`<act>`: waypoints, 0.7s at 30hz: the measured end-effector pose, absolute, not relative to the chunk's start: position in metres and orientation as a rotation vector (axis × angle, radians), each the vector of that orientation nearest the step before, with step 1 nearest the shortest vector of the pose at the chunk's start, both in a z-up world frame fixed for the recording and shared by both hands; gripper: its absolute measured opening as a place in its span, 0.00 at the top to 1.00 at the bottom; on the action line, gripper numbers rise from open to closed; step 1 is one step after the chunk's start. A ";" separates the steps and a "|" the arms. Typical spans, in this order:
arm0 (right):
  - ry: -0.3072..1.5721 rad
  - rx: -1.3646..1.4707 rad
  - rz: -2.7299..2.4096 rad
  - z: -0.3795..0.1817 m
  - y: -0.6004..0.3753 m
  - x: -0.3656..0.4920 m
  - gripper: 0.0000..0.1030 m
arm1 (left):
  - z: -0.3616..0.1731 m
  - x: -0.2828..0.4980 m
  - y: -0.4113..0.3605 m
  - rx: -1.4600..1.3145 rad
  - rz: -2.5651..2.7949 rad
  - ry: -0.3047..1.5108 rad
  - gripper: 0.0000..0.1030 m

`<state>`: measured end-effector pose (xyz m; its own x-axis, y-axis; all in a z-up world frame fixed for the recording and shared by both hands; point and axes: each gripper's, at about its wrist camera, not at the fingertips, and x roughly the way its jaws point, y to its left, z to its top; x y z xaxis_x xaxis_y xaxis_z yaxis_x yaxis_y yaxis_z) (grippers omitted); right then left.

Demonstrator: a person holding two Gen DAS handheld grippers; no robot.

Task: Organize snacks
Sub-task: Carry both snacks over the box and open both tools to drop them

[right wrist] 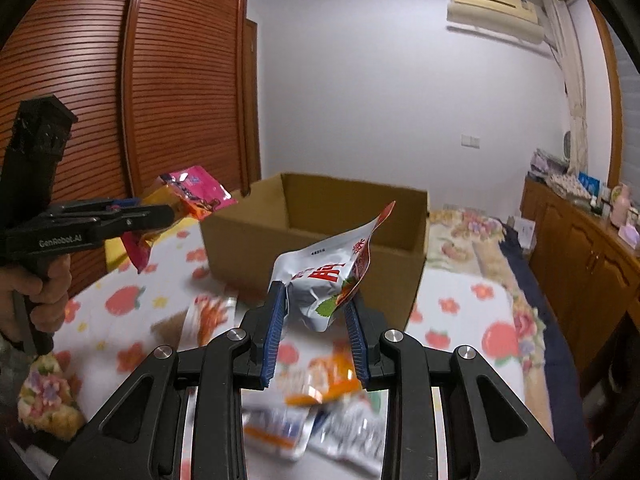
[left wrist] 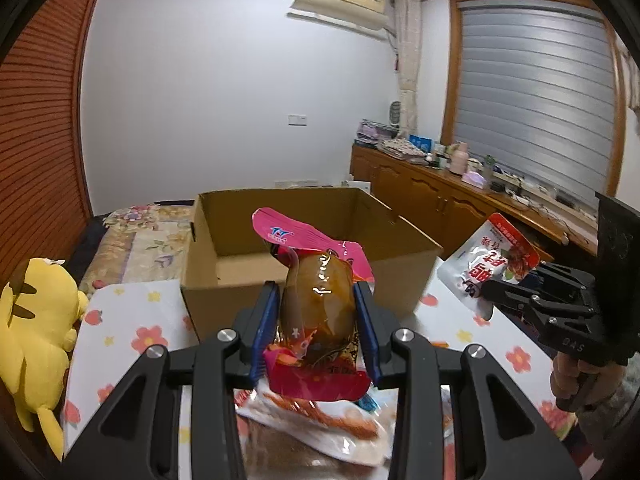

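Note:
My left gripper (left wrist: 316, 294) is shut on a pink snack packet (left wrist: 318, 304) with a brown piece showing through its clear window, held up in front of an open cardboard box (left wrist: 304, 280). My right gripper (right wrist: 318, 300) is shut on a white and red snack pouch (right wrist: 332, 280), also raised before the cardboard box (right wrist: 312, 240). In the left wrist view the right gripper (left wrist: 496, 294) and its white pouch (left wrist: 488, 256) hang at the right. In the right wrist view the left gripper (right wrist: 160, 210) holds the pink packet (right wrist: 188, 196) at the left. The box looks empty inside.
Several more snack packets (right wrist: 316, 412) lie on the flower-print tablecloth (right wrist: 460, 312) below the grippers. A yellow plush toy (left wrist: 36, 320) sits at the table's left edge. A bed lies behind the box, a wooden wardrobe (right wrist: 160, 80) left, a cluttered sideboard (left wrist: 460, 196) right.

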<state>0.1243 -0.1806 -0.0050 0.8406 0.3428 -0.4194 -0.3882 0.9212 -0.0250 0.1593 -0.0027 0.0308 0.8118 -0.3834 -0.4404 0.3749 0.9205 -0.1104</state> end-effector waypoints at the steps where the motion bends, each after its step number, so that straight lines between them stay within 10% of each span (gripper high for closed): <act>1: 0.418 -0.111 0.386 -0.002 -0.179 0.133 0.72 | 0.032 0.166 -0.001 -0.023 -0.399 0.475 0.66; 21: 0.459 -0.097 0.393 -0.008 -0.167 0.241 0.72 | 0.024 0.262 0.004 -0.004 -0.359 0.519 0.66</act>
